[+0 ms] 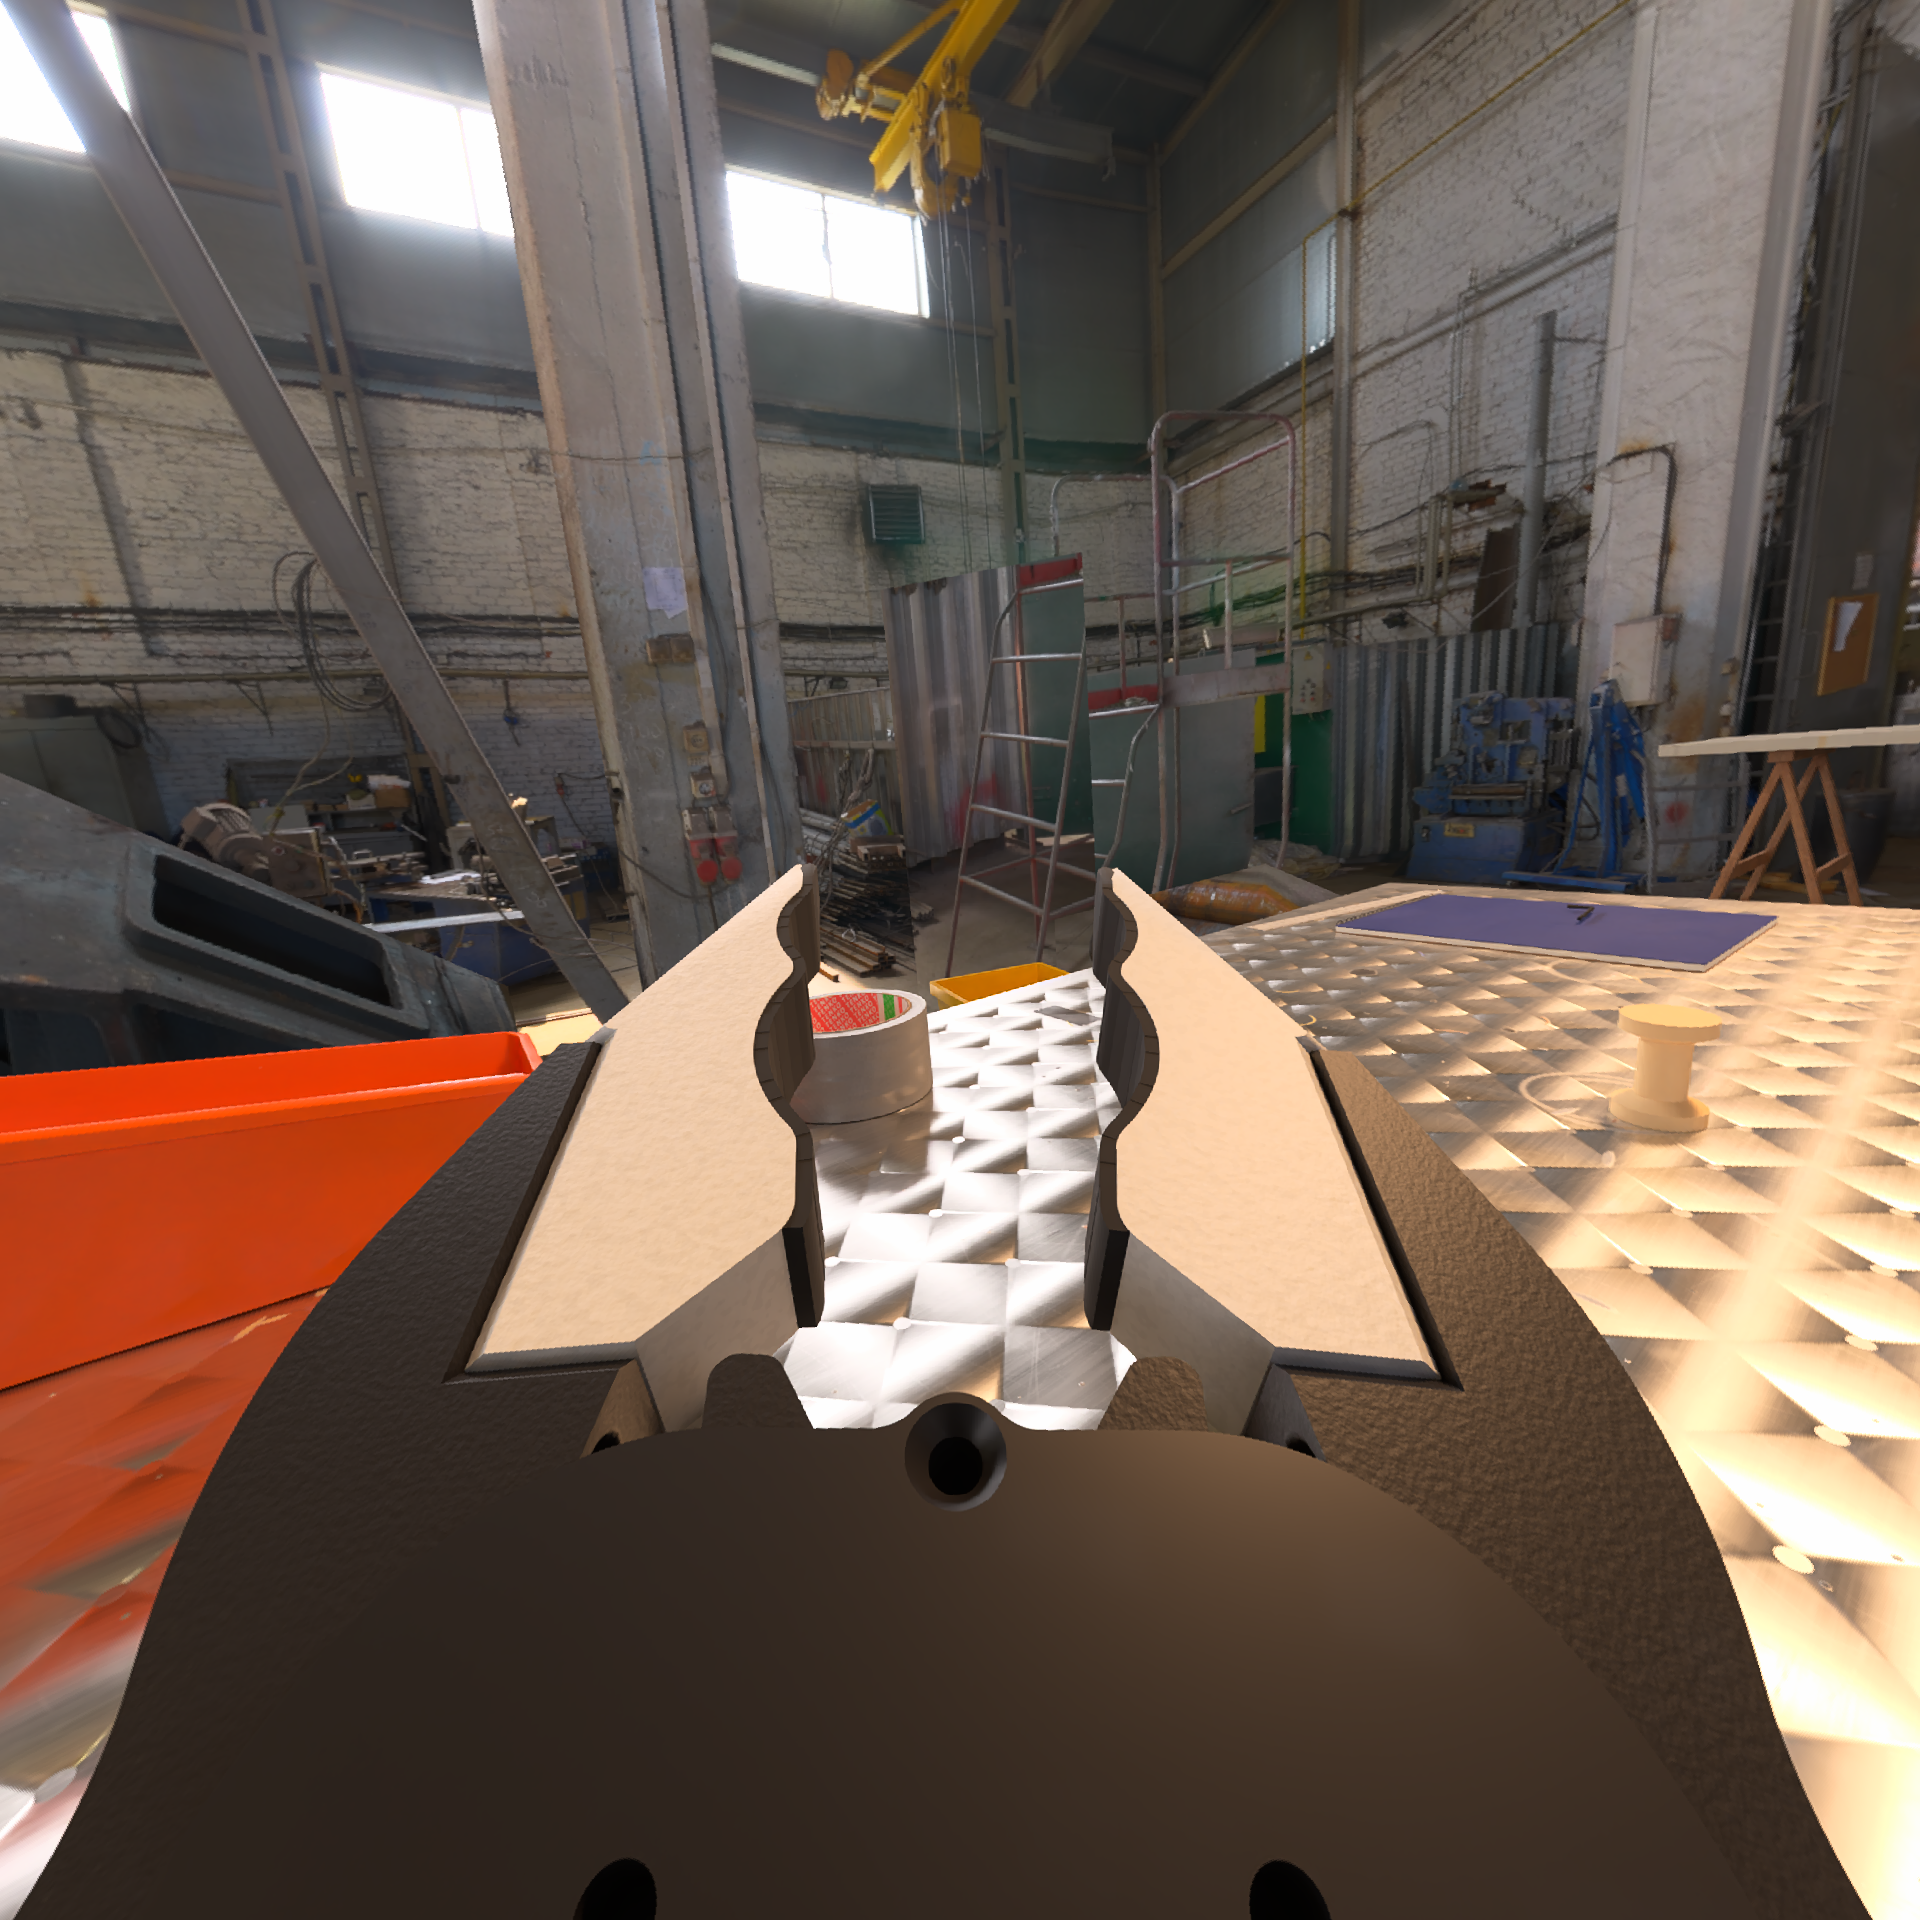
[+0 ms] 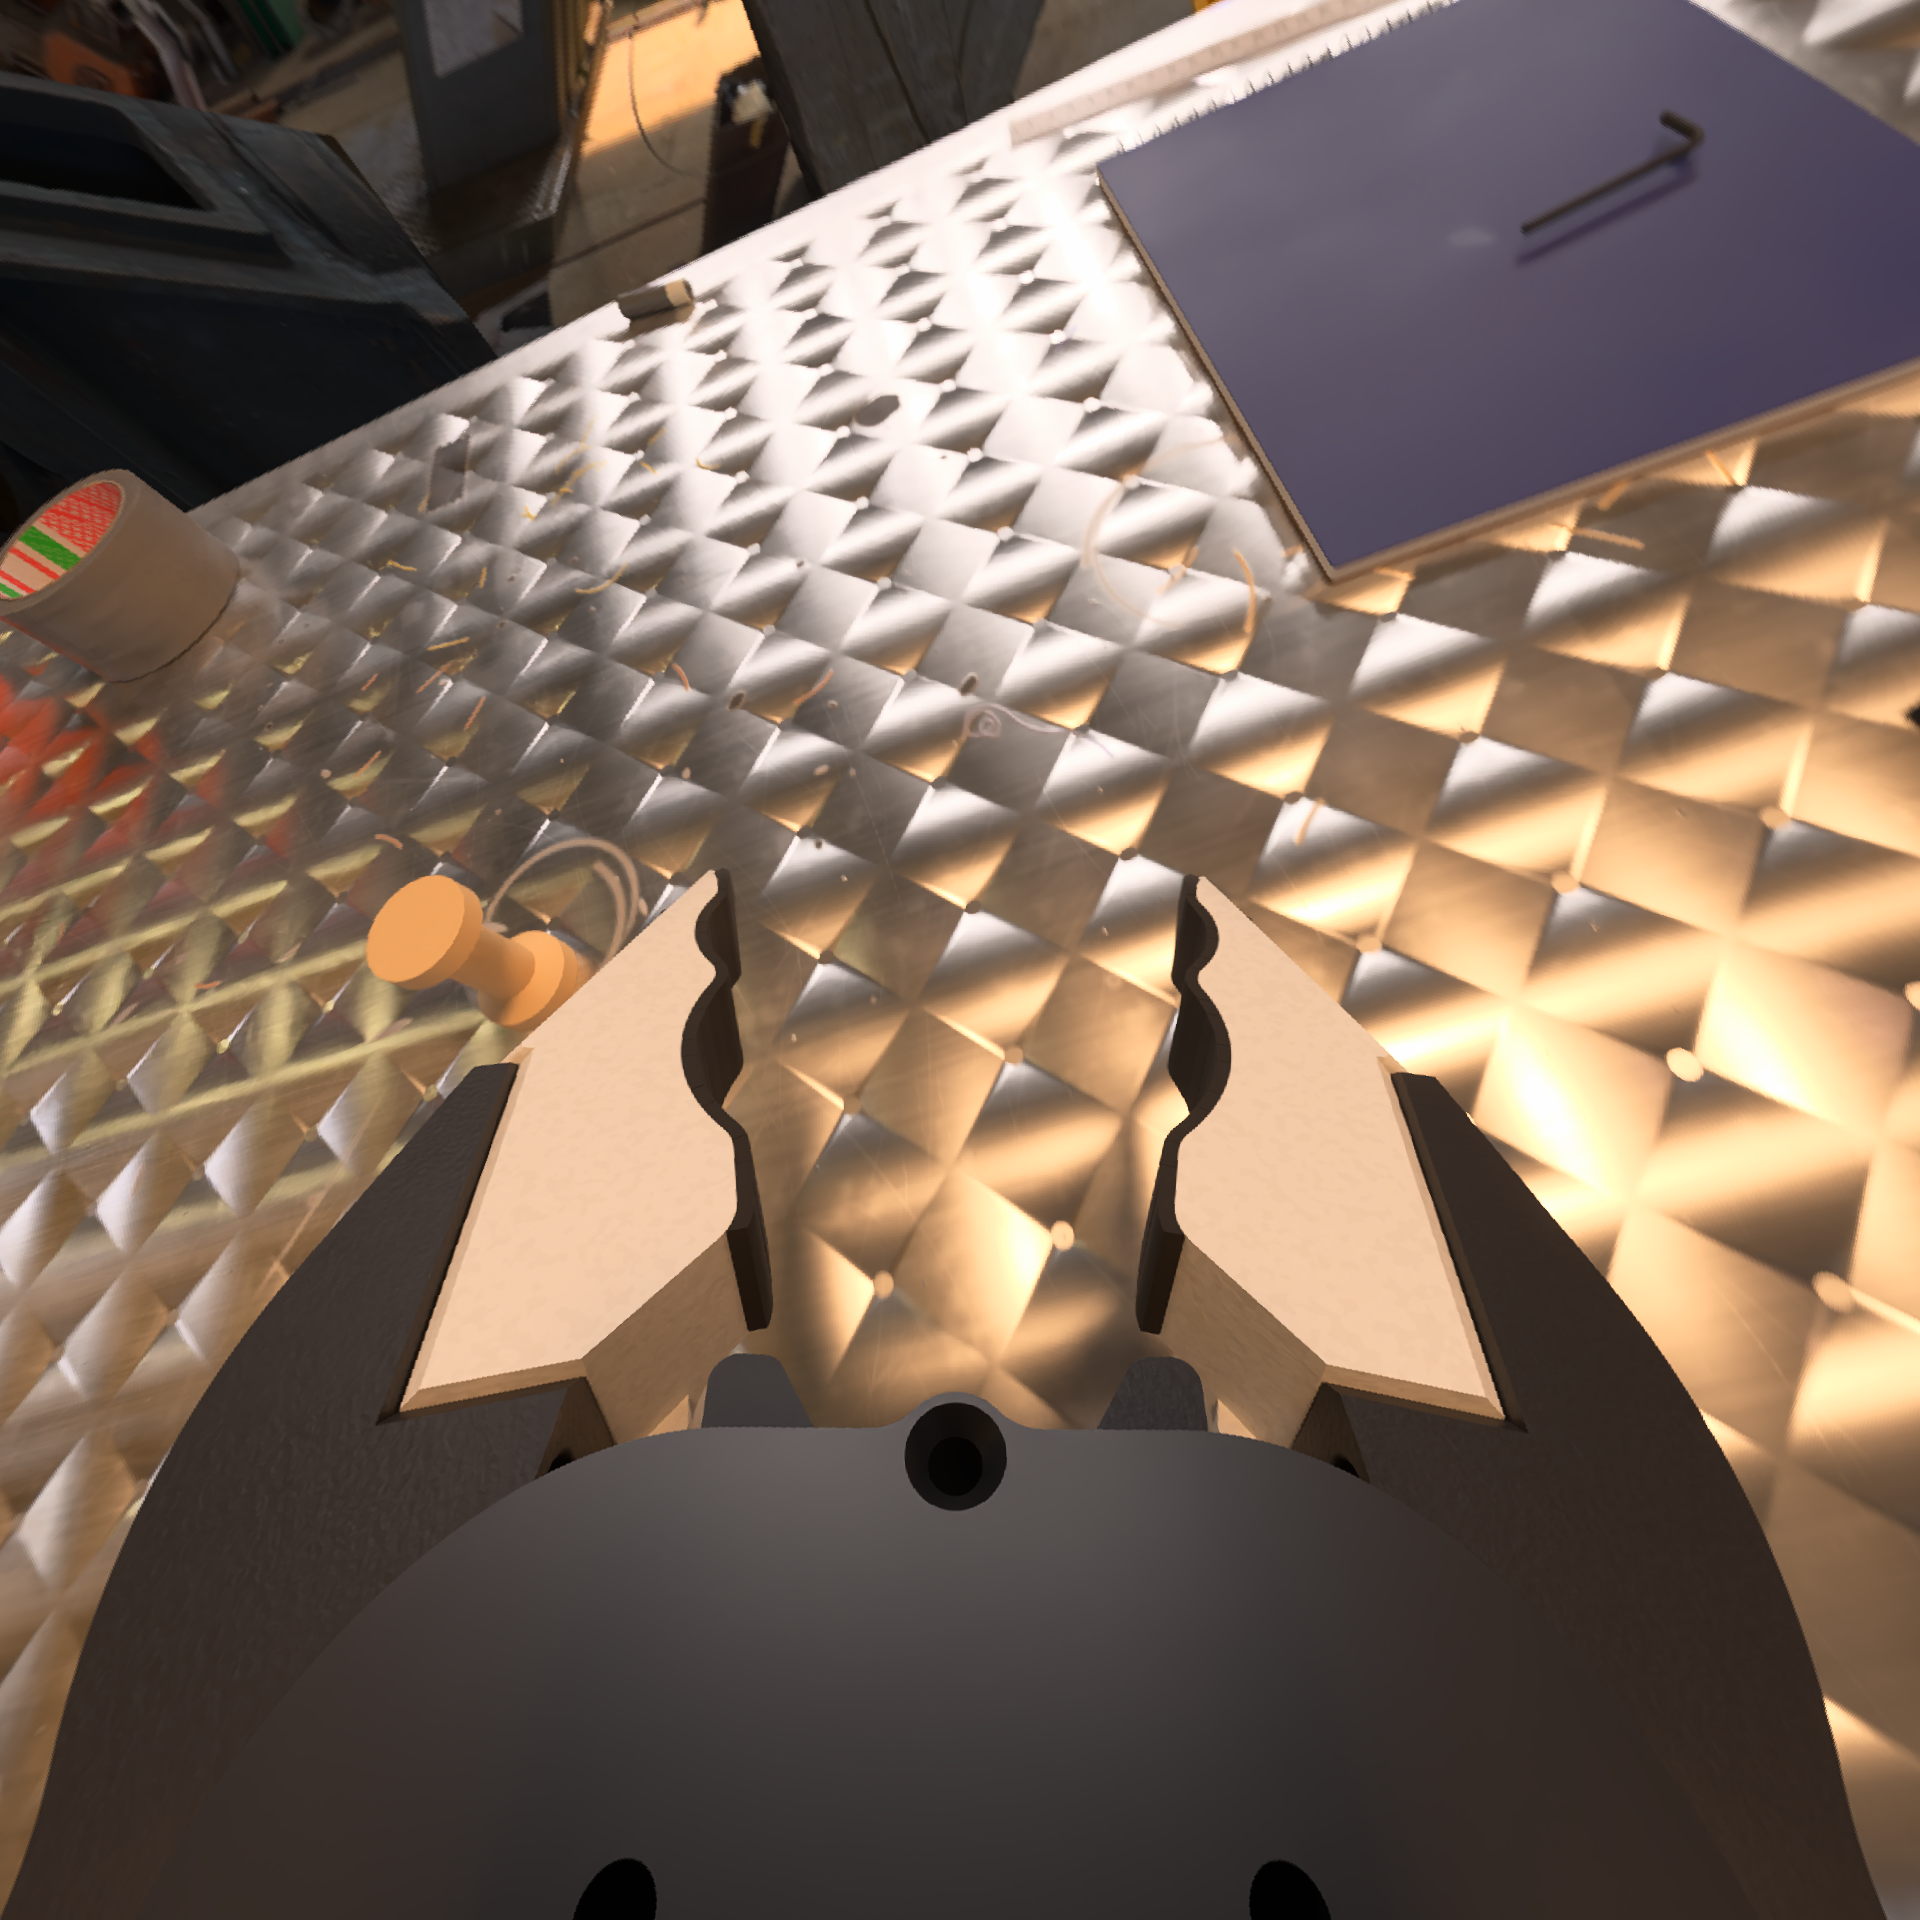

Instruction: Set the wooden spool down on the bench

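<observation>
The wooden spool (image 1: 1662,1065) stands upright on the patterned metal bench (image 1: 1558,1299), to the right of my left gripper (image 1: 951,904). The left gripper is open and empty, pointing toward a roll of tape (image 1: 873,1055). In the right wrist view the spool (image 2: 473,961) stands on the bench (image 2: 935,675) just left of my left fingertip, outside the jaws. My right gripper (image 2: 956,904) is open and empty above the bench.
An orange bin (image 1: 239,1164) stands at the left. A purple board (image 2: 1507,281) with a dark hex key (image 2: 1610,187) lies at the far right. The tape roll (image 2: 104,571) sits at the left edge. A small yellow bin (image 1: 992,982) is beyond the tape.
</observation>
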You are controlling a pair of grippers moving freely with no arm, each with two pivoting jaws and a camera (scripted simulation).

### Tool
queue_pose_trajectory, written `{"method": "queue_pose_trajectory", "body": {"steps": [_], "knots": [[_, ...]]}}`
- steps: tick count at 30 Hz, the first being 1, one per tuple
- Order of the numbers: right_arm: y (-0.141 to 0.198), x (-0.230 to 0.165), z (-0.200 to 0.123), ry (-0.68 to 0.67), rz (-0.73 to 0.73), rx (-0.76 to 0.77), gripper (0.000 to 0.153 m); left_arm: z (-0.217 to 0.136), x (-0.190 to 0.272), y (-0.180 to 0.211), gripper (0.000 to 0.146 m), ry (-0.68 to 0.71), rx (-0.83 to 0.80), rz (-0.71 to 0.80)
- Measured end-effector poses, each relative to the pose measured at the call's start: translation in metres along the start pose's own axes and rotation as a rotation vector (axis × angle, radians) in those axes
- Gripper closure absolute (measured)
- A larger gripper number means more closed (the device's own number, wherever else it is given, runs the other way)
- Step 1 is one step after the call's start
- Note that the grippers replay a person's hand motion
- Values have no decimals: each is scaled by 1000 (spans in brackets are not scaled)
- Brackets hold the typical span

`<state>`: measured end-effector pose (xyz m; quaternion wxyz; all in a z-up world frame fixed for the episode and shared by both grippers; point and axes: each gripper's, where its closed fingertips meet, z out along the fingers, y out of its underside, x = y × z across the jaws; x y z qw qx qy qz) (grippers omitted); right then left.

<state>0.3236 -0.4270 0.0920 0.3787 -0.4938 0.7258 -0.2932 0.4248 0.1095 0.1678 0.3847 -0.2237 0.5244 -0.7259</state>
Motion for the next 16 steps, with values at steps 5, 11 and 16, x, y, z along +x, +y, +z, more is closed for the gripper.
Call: {"method": "queue_pose_trajectory", "body": {"steps": [5, 11, 16], "knots": [[10, 2, 18, 66, -106, -81, 99, 1, 5, -1, 93, 18, -2, 35], [25, -50, 21, -212, -205, -177, 146, 2, 9, -1, 93, 31, -7, 44], [29, -90, 33, -249, -362, -294, 146, 2, 9, -5, 93, 27, 1, 70]]}}
